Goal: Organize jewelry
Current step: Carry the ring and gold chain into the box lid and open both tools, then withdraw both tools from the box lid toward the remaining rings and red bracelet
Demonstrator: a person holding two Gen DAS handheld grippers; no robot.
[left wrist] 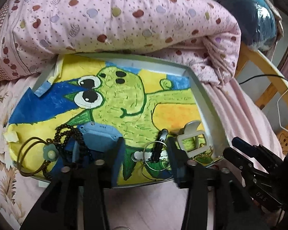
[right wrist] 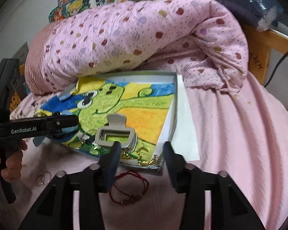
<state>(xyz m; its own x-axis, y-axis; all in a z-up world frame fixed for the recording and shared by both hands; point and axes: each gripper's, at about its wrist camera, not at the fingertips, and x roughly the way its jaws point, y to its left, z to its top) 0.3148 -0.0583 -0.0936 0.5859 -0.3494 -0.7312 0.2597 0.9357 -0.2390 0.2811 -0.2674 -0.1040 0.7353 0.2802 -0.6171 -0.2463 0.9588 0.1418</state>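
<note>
Left wrist view: the left gripper (left wrist: 146, 151) hangs wide open over the near edge of the tray (left wrist: 203, 95), straddling a black hair clip (left wrist: 159, 145) lying on a thin hoop (left wrist: 153, 157); the clip's long axis runs away from the camera, so I'd pinch it across its width and lift straight. Right wrist view: the right gripper (right wrist: 140, 157) is released too, empty, at the tray's near corner, with the grey claw clip (right wrist: 115, 132) just inside and a red bracelet (right wrist: 128, 187) on the bed outside it.
</note>
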